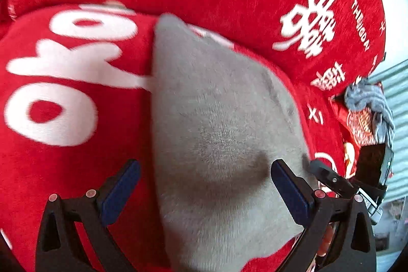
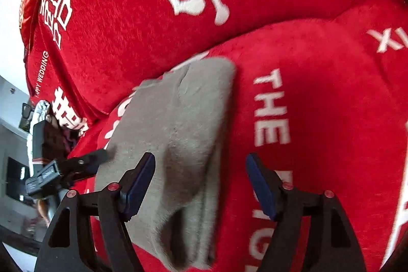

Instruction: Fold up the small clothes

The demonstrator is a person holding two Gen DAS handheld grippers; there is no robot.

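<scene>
A small grey garment (image 1: 219,134) lies folded on a red cushion with white lettering (image 1: 63,83). My left gripper (image 1: 204,182) is open just above the garment's near part, with its blue-padded fingers apart on either side and holding nothing. In the right wrist view the same grey garment (image 2: 178,134) lies in layers with a folded edge on its right side. My right gripper (image 2: 200,182) is open over the garment's near right edge and empty. The left gripper's fingertip (image 2: 86,159) shows at the garment's left edge.
A red backrest cushion with white characters (image 1: 280,4) rises behind the seat. A pile of grey and red clothes (image 1: 367,108) lies at the right end of the sofa. The right gripper's body (image 1: 357,180) is close on the right. Room furniture (image 2: 15,170) shows at far left.
</scene>
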